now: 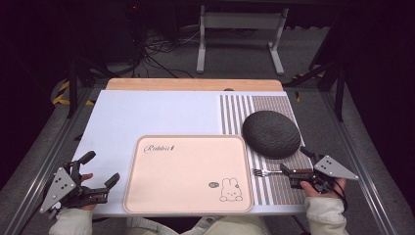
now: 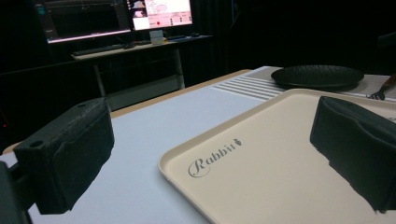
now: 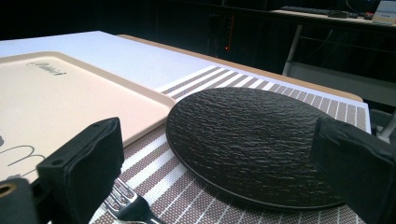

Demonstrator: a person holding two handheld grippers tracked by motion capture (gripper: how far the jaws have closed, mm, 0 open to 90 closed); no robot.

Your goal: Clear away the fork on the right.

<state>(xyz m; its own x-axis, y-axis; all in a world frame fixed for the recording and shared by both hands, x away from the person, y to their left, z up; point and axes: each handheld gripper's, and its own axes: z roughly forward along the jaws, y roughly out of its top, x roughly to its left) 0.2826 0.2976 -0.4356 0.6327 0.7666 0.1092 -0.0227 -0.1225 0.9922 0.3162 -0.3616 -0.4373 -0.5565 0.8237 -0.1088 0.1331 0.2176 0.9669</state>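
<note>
High view: the cream tray [image 1: 188, 171] is the landmark. Left of it the left gripper [image 1: 100, 182] hovers, jaws apart and empty. Just right of it a fork [image 1: 266, 172] lies on the striped mat [image 1: 259, 110], tines toward the tray, the dark plate [image 1: 271, 133] just beyond. The right gripper [image 1: 288, 172] sits at the handle, jaws apart. Judging by this, close squarely across the handle, low, before lifting.
</note>
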